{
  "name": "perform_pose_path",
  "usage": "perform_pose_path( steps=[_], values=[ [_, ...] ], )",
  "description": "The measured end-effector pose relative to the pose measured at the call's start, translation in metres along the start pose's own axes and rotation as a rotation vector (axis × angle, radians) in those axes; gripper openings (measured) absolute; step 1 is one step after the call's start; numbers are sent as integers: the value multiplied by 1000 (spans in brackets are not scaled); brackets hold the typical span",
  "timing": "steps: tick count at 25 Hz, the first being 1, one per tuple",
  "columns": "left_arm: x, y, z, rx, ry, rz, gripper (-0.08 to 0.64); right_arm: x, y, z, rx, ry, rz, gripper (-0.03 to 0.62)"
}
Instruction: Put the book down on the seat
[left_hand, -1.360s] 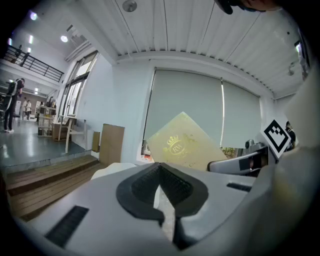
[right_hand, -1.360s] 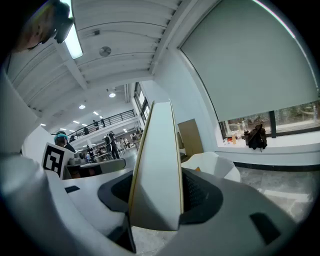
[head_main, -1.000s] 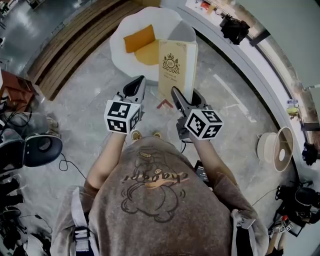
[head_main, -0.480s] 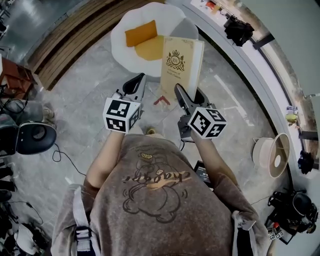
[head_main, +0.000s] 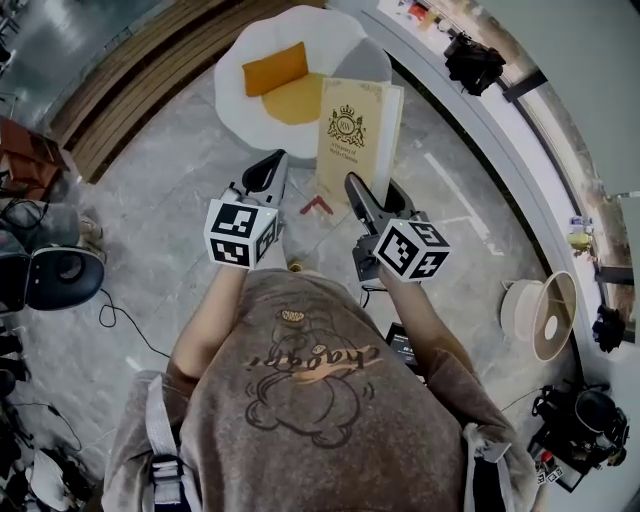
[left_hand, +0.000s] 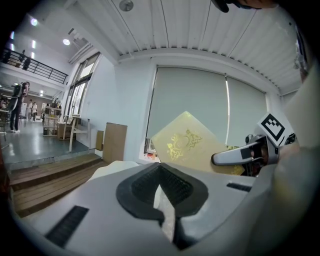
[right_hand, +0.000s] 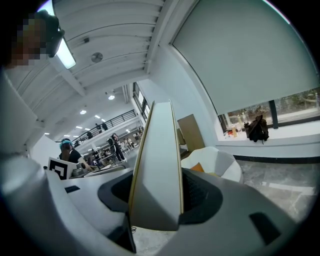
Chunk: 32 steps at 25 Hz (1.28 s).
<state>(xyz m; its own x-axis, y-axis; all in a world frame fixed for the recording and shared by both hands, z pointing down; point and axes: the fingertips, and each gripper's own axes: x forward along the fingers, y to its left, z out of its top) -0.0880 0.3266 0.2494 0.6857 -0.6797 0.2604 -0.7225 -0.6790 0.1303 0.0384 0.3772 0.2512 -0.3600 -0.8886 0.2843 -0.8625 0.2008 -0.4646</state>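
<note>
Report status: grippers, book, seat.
Right gripper shut on book. Left gripper shut, empty. Book not yet down. Seat ahead, orange cushion on it.

Bright, even light; fisheye warp, dark corners.

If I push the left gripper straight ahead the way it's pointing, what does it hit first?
Probably the white chair, near its front edge or yellow seat cushion. The left gripper aims just left of the book, so it should miss that, though depth is hard to judge.
</note>
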Motion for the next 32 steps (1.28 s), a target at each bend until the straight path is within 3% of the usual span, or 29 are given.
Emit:
perform_pose_path(
  steps=[17, 32],
  values=[
    [61, 32, 12, 2, 10, -12, 5, 54, -28, 18, 25, 7, 23, 239],
    [143, 90, 37, 3, 51, -56, 5, 139, -58, 58, 72, 7, -7, 239]
  ],
)
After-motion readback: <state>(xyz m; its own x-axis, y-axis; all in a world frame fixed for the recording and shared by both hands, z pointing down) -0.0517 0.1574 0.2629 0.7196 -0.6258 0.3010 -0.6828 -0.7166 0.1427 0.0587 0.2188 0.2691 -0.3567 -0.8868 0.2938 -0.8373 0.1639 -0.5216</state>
